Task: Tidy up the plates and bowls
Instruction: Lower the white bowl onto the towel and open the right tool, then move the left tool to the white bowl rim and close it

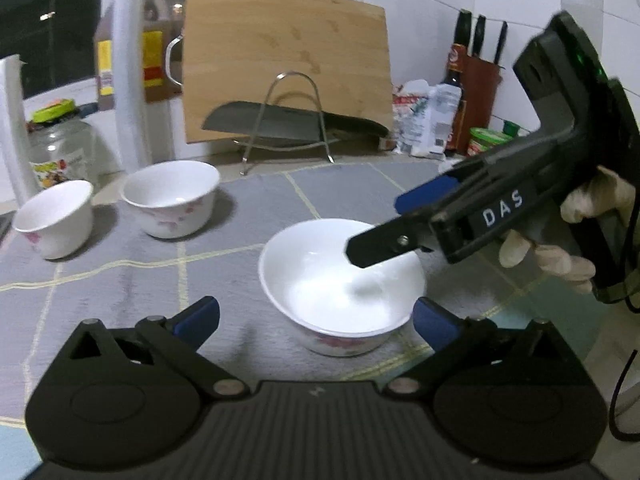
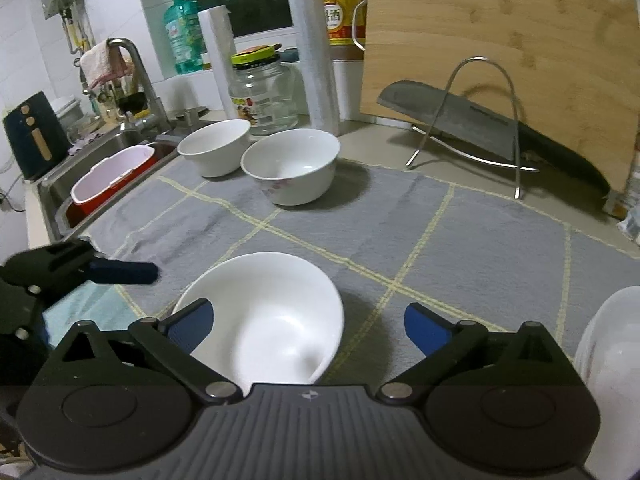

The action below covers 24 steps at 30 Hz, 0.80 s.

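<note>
A white bowl with pink flowers (image 1: pixel 340 284) (image 2: pixel 264 320) sits upright on the grey checked mat (image 2: pixel 440 248), closest to me. My left gripper (image 1: pixel 316 314) is open, its blue pads wide on either side of the bowl's near wall and apart from it. My right gripper (image 2: pixel 308 322) (image 1: pixel 384 224), held in a gloved hand, is open too. One of its fingers hovers over the bowl's inside and the other stands outside the rim. Two more white bowls, one wider (image 1: pixel 172 198) (image 2: pixel 290 164) and one smaller (image 1: pixel 54 224) (image 2: pixel 214 146), stand at the mat's far left.
A wooden cutting board (image 1: pixel 284 60) leans at the back behind a cleaver on a wire rack (image 2: pixel 480 120). A glass jar (image 2: pixel 264 92), bottles and a paper roll line the back. The sink with a red tub (image 2: pixel 112 176) lies left. A white rounded object (image 2: pixel 612 360) stands near right.
</note>
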Available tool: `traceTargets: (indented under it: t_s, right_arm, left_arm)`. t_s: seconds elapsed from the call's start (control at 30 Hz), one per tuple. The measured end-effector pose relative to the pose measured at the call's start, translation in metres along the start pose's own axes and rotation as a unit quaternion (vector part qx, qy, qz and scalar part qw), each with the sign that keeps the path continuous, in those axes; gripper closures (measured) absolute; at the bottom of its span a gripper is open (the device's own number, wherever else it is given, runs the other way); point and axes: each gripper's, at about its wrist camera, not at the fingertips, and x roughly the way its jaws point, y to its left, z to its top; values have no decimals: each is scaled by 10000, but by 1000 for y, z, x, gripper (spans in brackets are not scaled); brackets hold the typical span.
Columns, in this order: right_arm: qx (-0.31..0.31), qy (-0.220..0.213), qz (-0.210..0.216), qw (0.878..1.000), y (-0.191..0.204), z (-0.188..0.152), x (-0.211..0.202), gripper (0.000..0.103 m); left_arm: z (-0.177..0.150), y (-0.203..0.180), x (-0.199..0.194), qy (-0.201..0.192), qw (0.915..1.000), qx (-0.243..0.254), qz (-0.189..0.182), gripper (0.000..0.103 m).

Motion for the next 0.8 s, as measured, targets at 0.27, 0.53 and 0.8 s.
traceTargets:
  t_s: [0.27, 0.53, 0.8]
  right_arm:
    - [-200, -167, -295, 9992, 4, 11, -6, 0]
    - [-537, -234, -382, 9975, 16, 28, 3, 0]
    - [-927, -349, -363, 9944, 31, 52, 25, 0]
  left_arm:
    - [11, 25, -16, -99, 9993, -233, 289, 1]
    - [36, 67, -7, 30, 9981, -339, 521, 1]
    - [65, 100, 17, 73, 9969, -352, 704, 1]
